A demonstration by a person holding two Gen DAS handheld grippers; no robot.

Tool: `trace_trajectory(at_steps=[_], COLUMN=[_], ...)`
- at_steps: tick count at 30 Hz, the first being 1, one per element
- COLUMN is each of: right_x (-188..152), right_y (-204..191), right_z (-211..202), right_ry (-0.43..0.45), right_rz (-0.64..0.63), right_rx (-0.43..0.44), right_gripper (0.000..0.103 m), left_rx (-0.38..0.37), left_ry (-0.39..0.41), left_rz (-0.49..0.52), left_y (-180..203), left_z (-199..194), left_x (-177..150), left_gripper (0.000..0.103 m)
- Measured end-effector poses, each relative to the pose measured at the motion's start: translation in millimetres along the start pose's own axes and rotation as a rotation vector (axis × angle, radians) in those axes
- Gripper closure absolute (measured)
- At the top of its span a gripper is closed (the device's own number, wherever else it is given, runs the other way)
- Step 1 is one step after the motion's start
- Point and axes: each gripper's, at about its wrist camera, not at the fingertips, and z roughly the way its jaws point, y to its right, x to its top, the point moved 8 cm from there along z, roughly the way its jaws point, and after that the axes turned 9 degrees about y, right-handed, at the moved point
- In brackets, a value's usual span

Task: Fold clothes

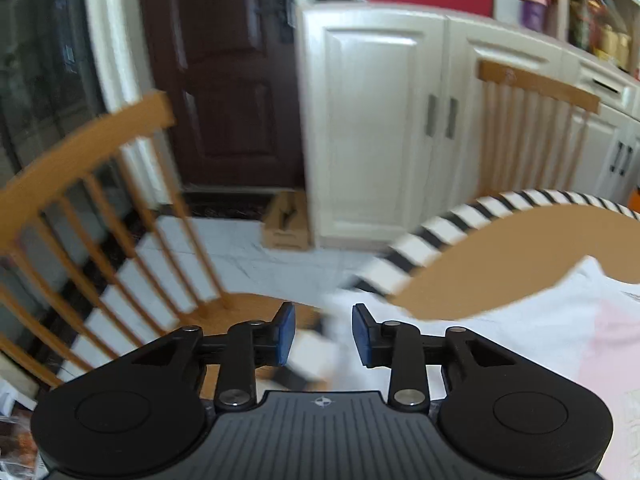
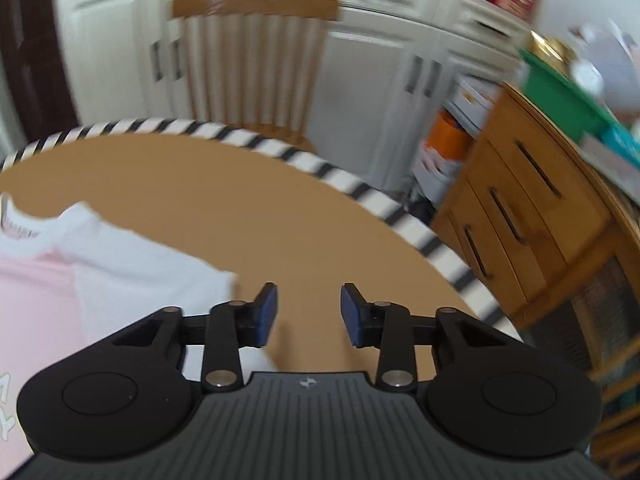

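A white and pink shirt (image 1: 552, 332) lies spread on a brown table (image 1: 480, 256) with a black-and-white striped edge. In the right wrist view the shirt (image 2: 120, 264) covers the table's left part, its white sleeve end just left of my fingers. My left gripper (image 1: 324, 330) is open and empty over the shirt's left edge near the table rim. My right gripper (image 2: 308, 314) is open and empty above the bare brown table (image 2: 240, 200), beside the sleeve. Both views are blurred by motion.
A wooden spindle chair (image 1: 100, 208) stands left of the table, another (image 2: 256, 40) behind it. White cabinets (image 1: 372, 128) and a dark door (image 1: 224, 80) are at the back. A wooden drawer chest (image 2: 520, 208) stands right of the table. A cardboard box (image 1: 286, 220) sits on the floor.
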Motion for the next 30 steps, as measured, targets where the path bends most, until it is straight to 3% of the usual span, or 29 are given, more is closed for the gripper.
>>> trace_trajectory(at_steps=[2,5,8,10,11,12,13,15,17,19,20,22,23,24,27,30], right_x=[-17,-45,-61,-63,-60,-53,-44,-17,-8,-16,-27,-56,-69,-74,-67,-59], right_y=[19,13,-5,-13,-16,-19,-23,-38,-58,-72,-76,-67,-59,-50,-38,-48], right_z=[-5,-10,-19,-22,-27,-38,-50,-88,-119,-128,-122,-92,-80,-76,-83,-88], right_ry=[-0.065,-0.132,-0.128,-0.112,-0.090,-0.040,0.028,0.243,0.368,0.378,0.338,0.112,0.004,-0.039,0.008,0.045], right_rz=[0.091,0.111,0.109,0.098,0.106,0.101,0.071,-0.136,-0.270,-0.348,-0.407,-0.466,-0.453,-0.395,-0.281,-0.245], right_rx=[0.022,0.067,0.112,0.120,0.112,0.094,0.067,-0.032,-0.061,-0.051,-0.070,-0.153,-0.188,-0.206,-0.255,-0.214], right_gripper=[0.067,0.067,0.070,0.096,0.097,0.099,0.099,0.100,0.100,0.099,0.098,0.066,0.066,0.067,0.063,0.048], left_rx=[-0.043,-0.117,-0.194,-0.175,-0.165,-0.162,-0.158,-0.158,-0.170,-0.167,-0.163,-0.151,-0.148,-0.144,-0.130,-0.108], left_ry=[-0.016,-0.053,-0.079,-0.112,-0.131,-0.148,-0.149,-0.122,-0.112,-0.107,-0.102,-0.092,-0.094,-0.099,-0.120,-0.152], left_rz=[-0.063,-0.107,-0.039,0.028,0.051,0.059,0.064,0.065,0.060,0.079,0.088,0.100,0.101,0.098,0.086,0.064], left_y=[-11,-1,25,36,40,43,45,48,50,51,51,48,46,43,33,21], left_z=[1,10,18,23,26,30,31,25,20,17,16,8,6,4,2,1], left_x=[4,9,8,-1,-7,-13,-18,-20,-24,-29,-30,-31,-30,-29,-27,-28], left_gripper=[0.067,0.059,0.051,0.051,0.053,0.063,0.064,0.084,0.084,0.081,0.078,0.071,0.067,0.062,0.060,0.055])
